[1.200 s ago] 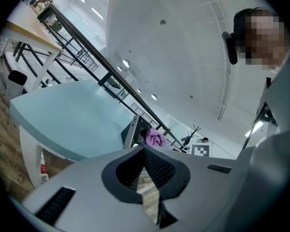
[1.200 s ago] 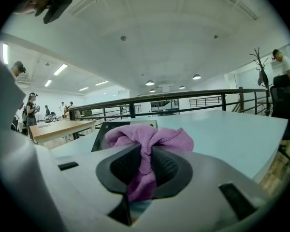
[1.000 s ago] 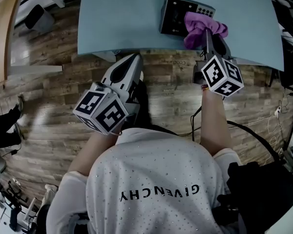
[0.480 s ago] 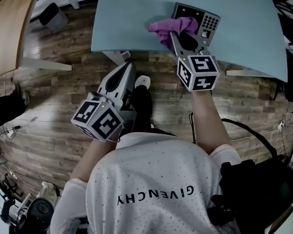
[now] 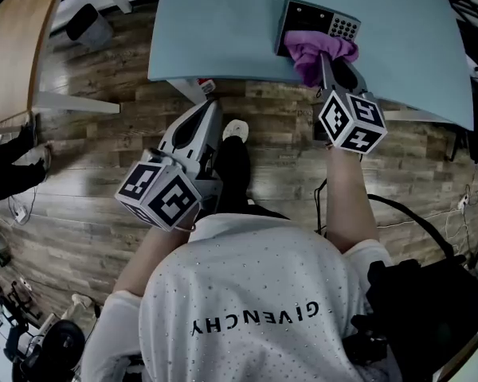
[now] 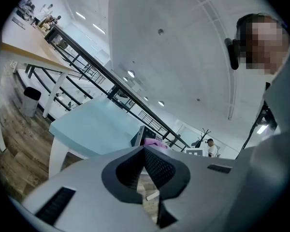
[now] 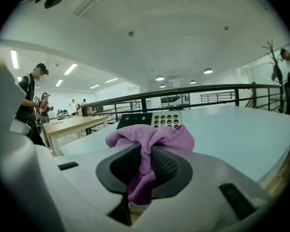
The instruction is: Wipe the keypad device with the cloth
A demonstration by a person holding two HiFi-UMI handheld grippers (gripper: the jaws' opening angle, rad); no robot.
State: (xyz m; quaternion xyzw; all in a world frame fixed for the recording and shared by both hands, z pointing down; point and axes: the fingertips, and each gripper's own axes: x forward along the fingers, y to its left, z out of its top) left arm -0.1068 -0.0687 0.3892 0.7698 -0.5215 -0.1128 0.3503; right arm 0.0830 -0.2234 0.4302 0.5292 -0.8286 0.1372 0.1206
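A black keypad device stands near the front edge of the light blue table; its round keys show in the right gripper view. A purple cloth lies bunched over the device's lower right part. My right gripper is shut on the cloth, which fills its jaws and presses on the device. My left gripper hangs low beside the table edge over the floor, jaws shut and empty. The device and the cloth peek over the left gripper.
Wooden floor lies below the table. A tan desk stands at the left with a dark bin beside it. Cables trail on the floor at the right. People stand at the far left.
My right gripper swept the cloth from the device's right side to its left, then back right and lower. The left gripper has stayed put.
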